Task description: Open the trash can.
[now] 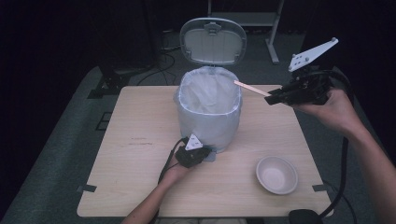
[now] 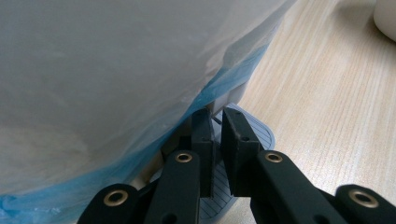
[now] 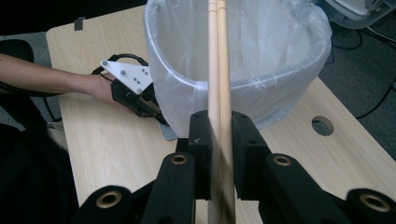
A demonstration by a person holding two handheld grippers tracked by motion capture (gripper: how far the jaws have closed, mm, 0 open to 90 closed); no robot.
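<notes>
A white pedal bin (image 1: 208, 112) lined with a clear bag stands mid-table, its lid (image 1: 213, 41) raised. My left gripper (image 1: 205, 154) sits low at the bin's front, jaws shut, tips resting on the grey ribbed pedal (image 2: 259, 133). In the left gripper view the left gripper (image 2: 217, 114) points at the bin's base under the blue-edged liner (image 2: 116, 70). My right gripper (image 1: 270, 99) hovers right of the bin, shut on a pair of wooden chopsticks (image 1: 252, 88) whose far end reaches the rim. In the right gripper view the chopsticks (image 3: 218, 60) run from the right gripper (image 3: 219, 121) over the bin's mouth (image 3: 289, 84).
A beige bowl (image 1: 276, 174) stands on the wooden table (image 1: 130, 163) at the front right. The other hand and left gripper (image 3: 159, 116) lie beside the bin. Dark floor, cables and a stand surround the table.
</notes>
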